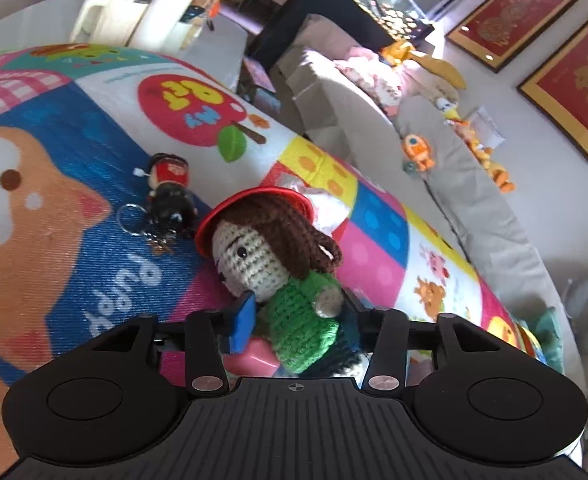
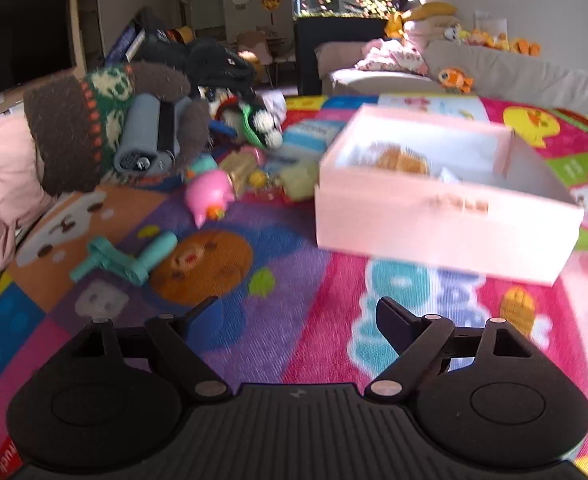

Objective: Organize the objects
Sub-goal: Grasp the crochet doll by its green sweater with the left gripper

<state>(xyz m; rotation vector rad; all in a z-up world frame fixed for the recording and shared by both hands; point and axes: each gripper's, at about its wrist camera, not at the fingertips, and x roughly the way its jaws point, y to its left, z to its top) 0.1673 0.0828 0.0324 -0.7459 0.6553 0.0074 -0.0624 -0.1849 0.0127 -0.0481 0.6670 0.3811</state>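
Gripping a crocheted doll (image 1: pixel 290 280) – green knit body – the left gripper (image 1: pixel 298 312) fingers clamp it above a colourful mat (image 1: pixel 74 208); right gripper (image 2: pixel 298 320) fingers apart, empty, near a pink box (image 2: pixel 434 220).

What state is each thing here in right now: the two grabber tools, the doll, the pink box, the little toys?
Left gripper: shut on the crochet doll.
Crochet doll: held by its green body, lifted above the play mat.
Keychain figure: lying on the mat.
Right gripper: open, nothing between its fingers.
Pink box: lid off, items inside.
Pink pig toy: lying on the mat.
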